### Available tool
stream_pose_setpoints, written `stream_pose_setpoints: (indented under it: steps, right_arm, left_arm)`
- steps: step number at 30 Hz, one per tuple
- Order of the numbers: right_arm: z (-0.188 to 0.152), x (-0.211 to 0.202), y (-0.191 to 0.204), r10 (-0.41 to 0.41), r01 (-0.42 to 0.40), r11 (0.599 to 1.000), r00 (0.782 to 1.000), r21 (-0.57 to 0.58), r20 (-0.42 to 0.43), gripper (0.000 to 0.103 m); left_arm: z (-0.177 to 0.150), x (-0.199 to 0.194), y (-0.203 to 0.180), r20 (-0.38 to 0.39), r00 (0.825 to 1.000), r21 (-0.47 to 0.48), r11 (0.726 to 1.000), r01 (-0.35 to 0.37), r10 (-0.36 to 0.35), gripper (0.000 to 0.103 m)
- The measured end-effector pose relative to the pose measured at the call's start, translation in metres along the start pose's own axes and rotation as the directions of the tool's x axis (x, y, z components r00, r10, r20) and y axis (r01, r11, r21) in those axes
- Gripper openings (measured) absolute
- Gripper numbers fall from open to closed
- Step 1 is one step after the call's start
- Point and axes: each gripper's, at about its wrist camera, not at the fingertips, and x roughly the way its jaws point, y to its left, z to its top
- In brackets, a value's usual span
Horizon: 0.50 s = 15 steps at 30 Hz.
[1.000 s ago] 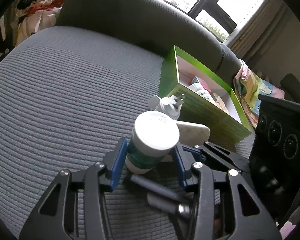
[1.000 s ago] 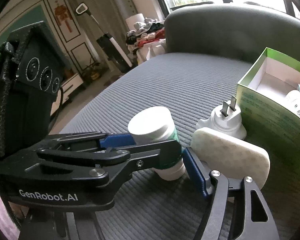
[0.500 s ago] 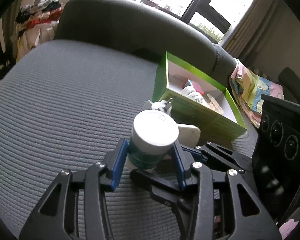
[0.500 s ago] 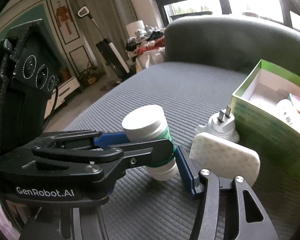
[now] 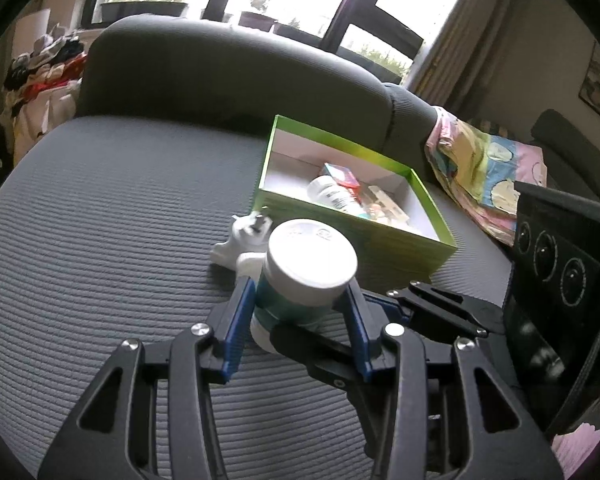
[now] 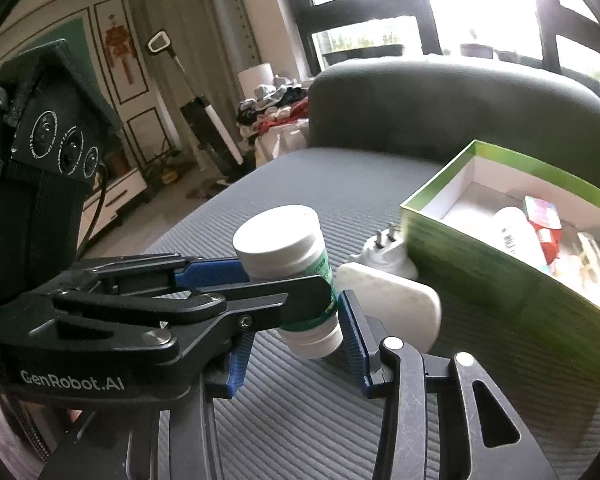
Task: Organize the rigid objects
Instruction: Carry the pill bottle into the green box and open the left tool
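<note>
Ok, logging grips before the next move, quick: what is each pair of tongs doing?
Left tongs: closed on the white-capped bottle.
Right tongs: closed on the same bottle.

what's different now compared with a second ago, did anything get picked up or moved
The white-capped bottle has been lifted off the grey cushion toward the green box. The left tool kept its grip on it, and the right tool closed onto it from the other side, so both now hold it. The white plug adapter, the white sponge and the box's contents stayed where they were.
</note>
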Motion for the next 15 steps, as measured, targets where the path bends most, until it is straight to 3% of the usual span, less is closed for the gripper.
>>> stream_pose_setpoints:
  steps: [15]
  right_arm:
    - [0.001, -0.047, -0.029, -0.072, 0.072, 0.997, 0.996, 0.016, 0.049, 0.044]
  left_arm:
    - [0.014, 0.016, -0.051, 0.019, 0.998, 0.053, 0.997, 0.061, -0.062, 0.042]
